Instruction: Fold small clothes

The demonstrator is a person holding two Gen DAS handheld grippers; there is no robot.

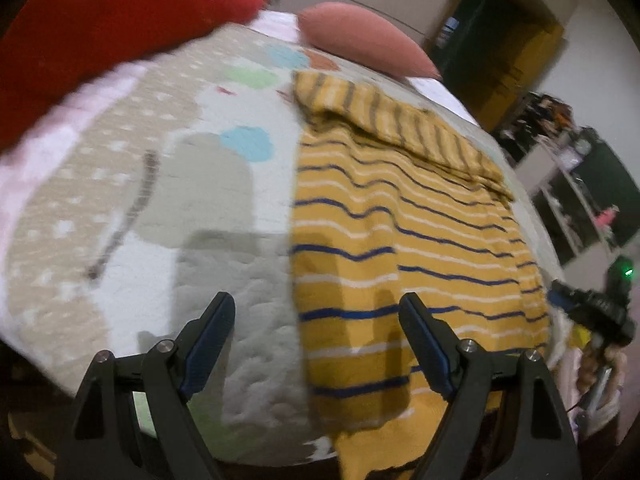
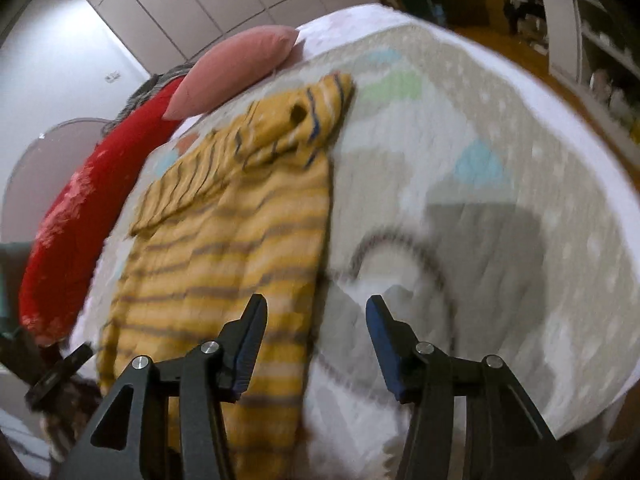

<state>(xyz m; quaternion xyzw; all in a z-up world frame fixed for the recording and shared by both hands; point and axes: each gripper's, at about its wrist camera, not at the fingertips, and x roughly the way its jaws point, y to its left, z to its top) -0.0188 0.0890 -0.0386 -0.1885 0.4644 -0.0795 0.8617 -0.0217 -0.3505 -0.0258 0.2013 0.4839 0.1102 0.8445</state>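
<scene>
A yellow garment with blue and white stripes [image 1: 400, 220] lies flat on the patterned quilt [image 1: 224, 208]. Its top part is folded over, showing the paler reverse side. My left gripper [image 1: 316, 300] is open above the garment's left edge, one finger over the quilt and the other over the cloth, holding nothing. In the right wrist view, the garment [image 2: 224, 240] has a bunched sleeve at its far end. My right gripper [image 2: 316, 302] is open over its right edge, with nothing between the fingers. The right gripper [image 1: 592, 312] also shows at the garment's far side in the left wrist view.
A red pillow [image 1: 100, 24] and a pink pillow [image 1: 360, 40] lie at the head of the bed. Shelves [image 1: 576, 184] and a dark doorway [image 1: 492, 40] stand beyond the bed's right side. The quilt's near edge [image 1: 240, 432] drops off just below my left gripper.
</scene>
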